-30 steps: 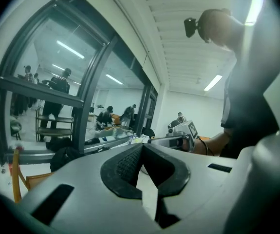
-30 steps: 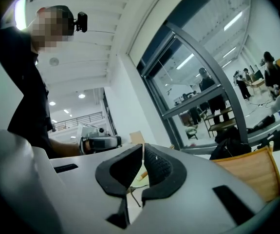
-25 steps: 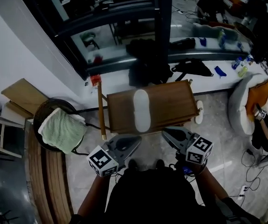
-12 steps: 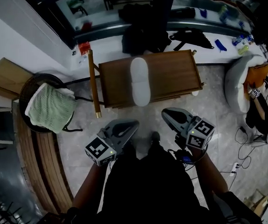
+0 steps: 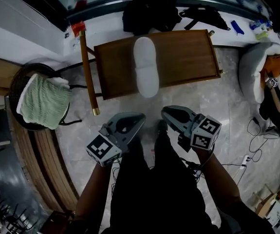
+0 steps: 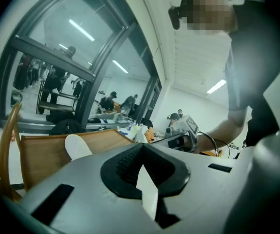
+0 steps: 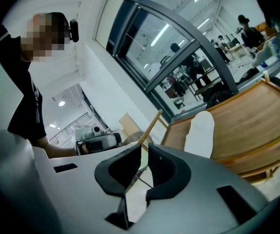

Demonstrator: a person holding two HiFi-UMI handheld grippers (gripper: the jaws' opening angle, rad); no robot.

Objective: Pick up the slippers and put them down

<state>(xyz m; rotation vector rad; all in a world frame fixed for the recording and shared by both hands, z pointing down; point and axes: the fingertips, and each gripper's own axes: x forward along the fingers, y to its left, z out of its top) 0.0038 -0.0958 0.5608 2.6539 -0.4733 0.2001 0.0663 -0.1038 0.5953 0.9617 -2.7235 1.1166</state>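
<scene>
Head view looks steeply down on the table [image 5: 188, 57] and slipper [image 5: 146, 67]; both gripper views face them low, nearby.

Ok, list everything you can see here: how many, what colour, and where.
slipper: one showing, white, lying on the table top
wooden table: one, brown, on the floor ahead of the grippers
wooden pole: one, tan with a red end, along the table's left side
basket: one, dark, on the floor left of the table
towel: one, pale green, in the basket
bags: count unclear, black, heaped beyond the table
round cushion: one, pale grey, right of the table
cables: several, black, on the floor at right
left gripper: grey, jaws together, empty
right gripper: grey, jaws slightly apart, empty
</scene>
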